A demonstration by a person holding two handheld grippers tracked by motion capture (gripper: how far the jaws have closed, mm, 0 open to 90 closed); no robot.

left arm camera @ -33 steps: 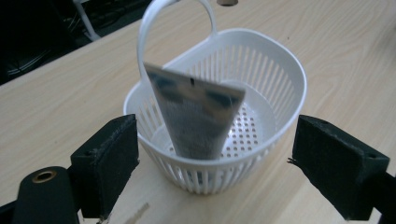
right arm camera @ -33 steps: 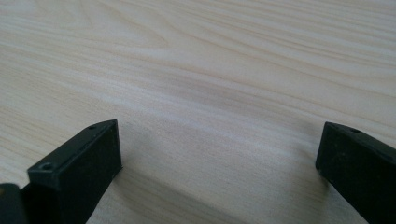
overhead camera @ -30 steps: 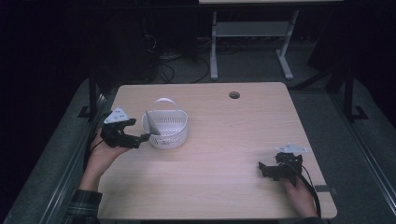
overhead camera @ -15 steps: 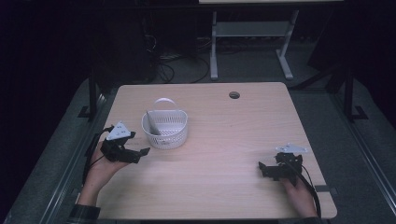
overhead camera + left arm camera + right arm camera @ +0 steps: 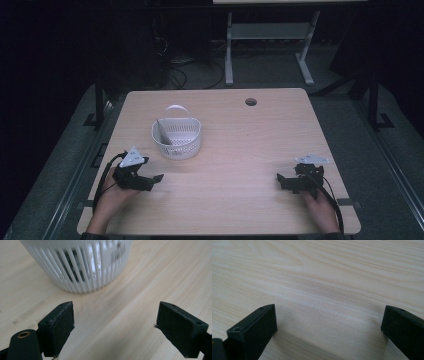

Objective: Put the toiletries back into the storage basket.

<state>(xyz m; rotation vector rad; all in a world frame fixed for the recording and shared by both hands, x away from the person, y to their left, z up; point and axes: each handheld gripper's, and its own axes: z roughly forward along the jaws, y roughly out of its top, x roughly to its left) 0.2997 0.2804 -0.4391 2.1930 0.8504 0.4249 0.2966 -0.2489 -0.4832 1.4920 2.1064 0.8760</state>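
Observation:
A white slatted basket (image 5: 177, 137) with a handle stands on the wooden table (image 5: 250, 150), left of centre. A thin dark item (image 5: 163, 131) leans inside it at its left side. My left gripper (image 5: 156, 178) rests low on the table in front of the basket and a little to its left, jaws wide apart and empty. From the left gripper view the basket (image 5: 80, 262) stands just beyond the open left gripper (image 5: 116, 326). My right gripper (image 5: 281, 180) lies at the table's front right, open with nothing between its jaws, and the right gripper view has bare wood past the right gripper (image 5: 329, 331).
A round cable hole (image 5: 251, 102) sits near the table's far edge. Behind the table are a white metal stand (image 5: 270, 45) and loose cables (image 5: 185, 70) on the dark floor. A hand holds each gripper from the front edge.
My left gripper has drawn back from the basket's left side toward the front edge and now sits lower on the table. The right gripper has stayed put.

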